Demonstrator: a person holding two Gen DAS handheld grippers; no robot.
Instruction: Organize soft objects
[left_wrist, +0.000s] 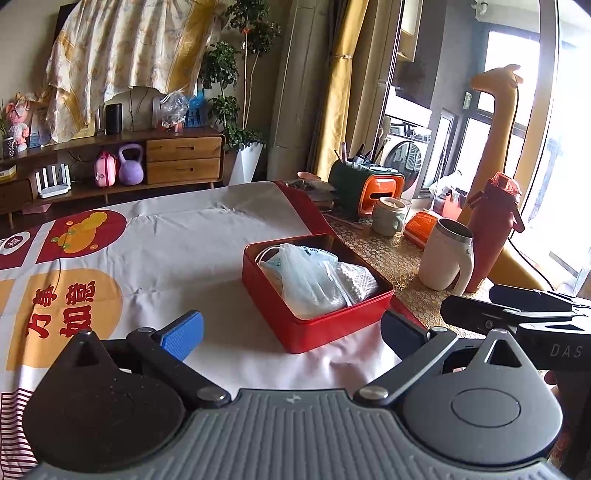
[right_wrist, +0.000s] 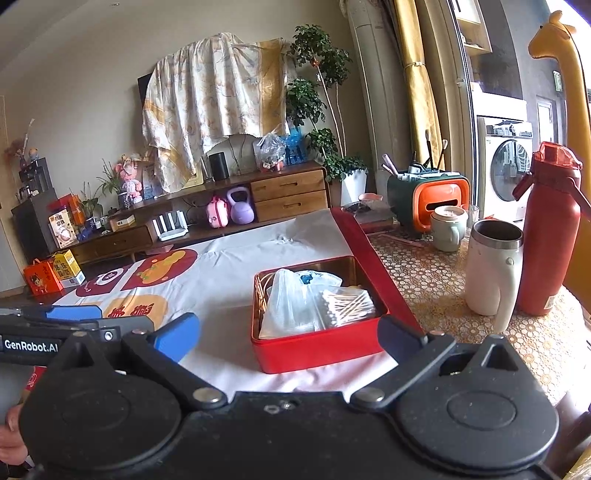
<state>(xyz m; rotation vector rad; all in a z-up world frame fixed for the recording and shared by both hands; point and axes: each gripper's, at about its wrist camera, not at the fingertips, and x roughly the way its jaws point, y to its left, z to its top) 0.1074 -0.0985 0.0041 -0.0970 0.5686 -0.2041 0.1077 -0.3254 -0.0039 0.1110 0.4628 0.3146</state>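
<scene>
Both claws spread wide, nothing between the pads. My left claw (left_wrist: 291, 332) hangs just short of the red tin (left_wrist: 317, 325), blue pads either side of its near wall but not touching it. My right claw (right_wrist: 288, 334) sits the same way, pads apart, empty, near the tin's front edge

Tin rests on the white printed cloth (left_wrist: 207, 236), close to the cloth's right edge. Inside: face masks in a clear plastic bag (right_wrist: 291, 302) towards the left and middle, a packet of cotton swabs (right_wrist: 347, 304) on the right. Contents heaped a little above the rim on the mask side

No loose soft things visible on the cloth from either wrist view. I judge the packing step is at or near its end; no lid in sight, so I cannot tell whether closing is part of it

Next move, as I read it: either press the bag down so it sits under the rim, or back both claws away. Pressing calls for a light touch, since the bag looks slippery and will likely puff back up

White mug (right_wrist: 491, 273) and red bottle (right_wrist: 550, 236) stand to the right on the patterned tabletop, well apart from the tin
</scene>
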